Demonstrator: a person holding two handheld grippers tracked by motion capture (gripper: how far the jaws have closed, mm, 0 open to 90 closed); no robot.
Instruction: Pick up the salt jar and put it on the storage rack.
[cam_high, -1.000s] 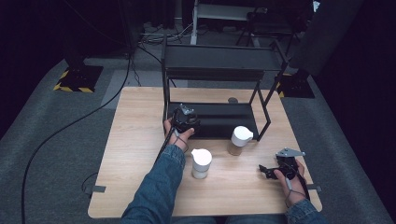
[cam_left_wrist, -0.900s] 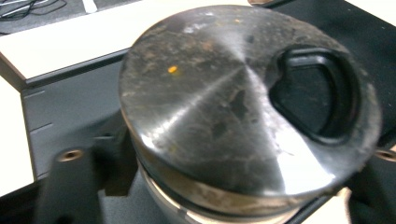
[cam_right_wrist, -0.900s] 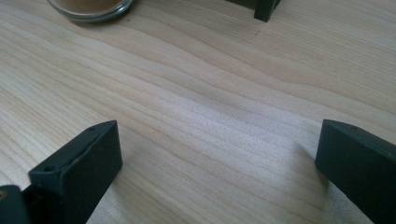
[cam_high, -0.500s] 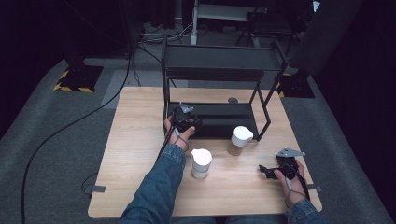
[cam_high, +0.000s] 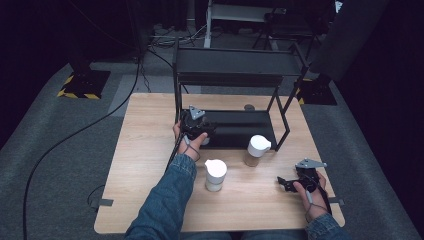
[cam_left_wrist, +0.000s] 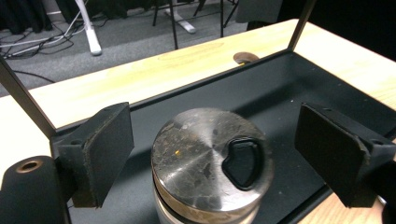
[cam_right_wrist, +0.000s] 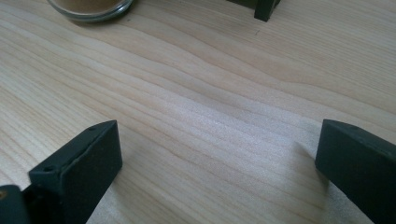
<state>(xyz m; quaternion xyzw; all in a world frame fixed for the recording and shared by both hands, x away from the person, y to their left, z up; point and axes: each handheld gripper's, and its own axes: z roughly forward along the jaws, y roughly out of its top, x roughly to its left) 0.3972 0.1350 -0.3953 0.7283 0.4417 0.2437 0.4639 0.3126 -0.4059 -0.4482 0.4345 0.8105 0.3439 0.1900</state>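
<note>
The steel-lidded jar (cam_left_wrist: 212, 165) stands upright on the black lower shelf (cam_left_wrist: 299, 88) of the rack (cam_high: 235, 65), near that shelf's left end, and the left tongs (cam_left_wrist: 212, 154) straddle it, their jaws having just been opening, both pads now clear of the metal with gaps on either side (the lid is scuffed, with a black flip tab on top). In the high view the left tongs (cam_high: 196, 125) sit at the shelf's left front corner. Out on the surface (cam_high: 150, 150), two white-capped jars wait: one (cam_high: 215, 175) near the middle toward the front edge, the other (cam_high: 257, 150) just outside the rack's front right leg. The right tongs (cam_high: 285, 184) rest low near the front right corner, spread wide over bare wood.
</note>
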